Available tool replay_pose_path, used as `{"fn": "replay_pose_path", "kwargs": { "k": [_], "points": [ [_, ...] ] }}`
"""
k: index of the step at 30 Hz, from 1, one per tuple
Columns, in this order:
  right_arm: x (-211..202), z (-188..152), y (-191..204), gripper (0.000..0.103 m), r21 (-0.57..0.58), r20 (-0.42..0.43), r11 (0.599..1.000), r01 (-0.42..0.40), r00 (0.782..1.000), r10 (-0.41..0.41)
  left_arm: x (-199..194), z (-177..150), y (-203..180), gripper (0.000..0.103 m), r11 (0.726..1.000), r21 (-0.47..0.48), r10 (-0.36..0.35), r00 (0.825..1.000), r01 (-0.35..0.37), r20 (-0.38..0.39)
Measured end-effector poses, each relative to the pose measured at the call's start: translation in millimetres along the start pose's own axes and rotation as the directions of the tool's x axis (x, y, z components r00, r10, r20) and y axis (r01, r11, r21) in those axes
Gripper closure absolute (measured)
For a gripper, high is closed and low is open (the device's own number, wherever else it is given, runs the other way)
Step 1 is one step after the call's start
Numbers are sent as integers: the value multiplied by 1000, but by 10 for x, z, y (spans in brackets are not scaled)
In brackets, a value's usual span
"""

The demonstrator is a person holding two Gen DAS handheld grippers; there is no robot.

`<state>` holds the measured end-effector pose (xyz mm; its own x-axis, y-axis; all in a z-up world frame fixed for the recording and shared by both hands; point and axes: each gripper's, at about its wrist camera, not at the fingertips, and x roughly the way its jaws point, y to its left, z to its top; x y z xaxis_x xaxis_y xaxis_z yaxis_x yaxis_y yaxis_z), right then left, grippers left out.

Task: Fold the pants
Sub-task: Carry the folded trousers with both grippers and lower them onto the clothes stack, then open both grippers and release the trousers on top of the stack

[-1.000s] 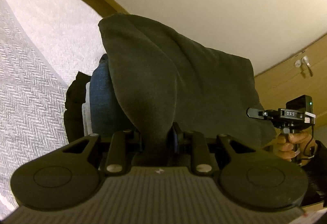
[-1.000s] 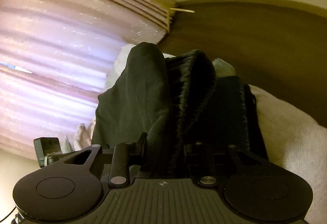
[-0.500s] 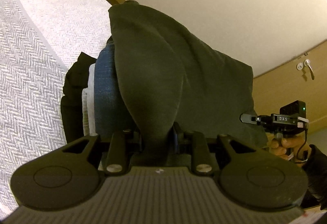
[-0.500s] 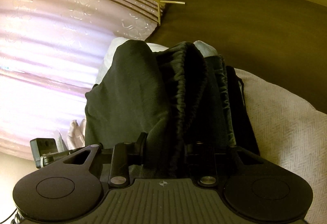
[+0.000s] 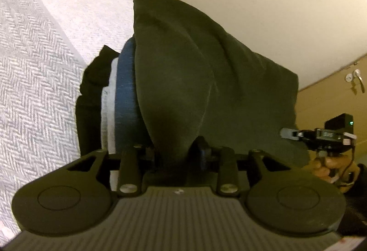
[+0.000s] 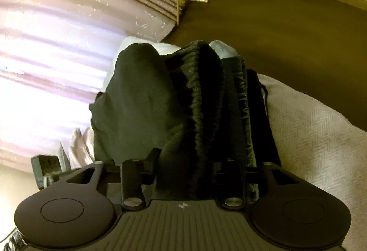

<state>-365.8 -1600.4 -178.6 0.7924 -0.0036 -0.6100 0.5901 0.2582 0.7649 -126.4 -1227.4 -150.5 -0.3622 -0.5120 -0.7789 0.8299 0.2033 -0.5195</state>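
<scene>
Dark green pants (image 5: 197, 67) hang folded between both grippers, lifted beside a pile of clothes on the bed. My left gripper (image 5: 175, 154) is shut on a bunched edge of the pants. In the right wrist view the same pants (image 6: 142, 99) show their gathered elastic waistband (image 6: 206, 90), and my right gripper (image 6: 183, 170) is shut on that end. The other hand-held gripper (image 5: 321, 136), with a hand under it, appears at the right of the left wrist view. The fingertips are buried in cloth in both views.
A pile of folded clothes lies under the pants: blue denim (image 5: 125, 95), a white piece (image 5: 107, 102), a black garment (image 5: 90, 90). The bed has a white herringbone cover (image 5: 39, 63). A wooden door (image 5: 344, 95), a curtain (image 6: 57, 49) and a dark headboard (image 6: 286, 44) stand around.
Both grippers have carried the held pants closer to the clothes pile on the bed; the pile and bed cover appear larger. The grips have not changed.
</scene>
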Motion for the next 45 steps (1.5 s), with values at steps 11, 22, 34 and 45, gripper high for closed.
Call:
{"fn": "replay_pose_path", "kwargs": {
  "k": [11, 22, 34, 45],
  "points": [
    [-682, -224, 871, 48, -322, 146, 936, 143, 984, -101, -799, 3, -343, 72, 993, 74, 82, 992, -90, 99],
    [-36, -461, 683, 78, -521, -39, 844, 128, 984, -173, -28, -312, -387, 74, 987, 135, 90, 996, -87, -17],
    [-260, -595, 707, 81, -532, 8, 829, 172, 980, -198, -208, -539, -467, 76, 988, 74, 132, 990, -135, 44],
    [-536, -819, 1074, 36, -527, 94, 824, 206, 978, -185, -675, -725, -796, 61, 980, -1, 198, 971, -200, 132]
  ]
}}
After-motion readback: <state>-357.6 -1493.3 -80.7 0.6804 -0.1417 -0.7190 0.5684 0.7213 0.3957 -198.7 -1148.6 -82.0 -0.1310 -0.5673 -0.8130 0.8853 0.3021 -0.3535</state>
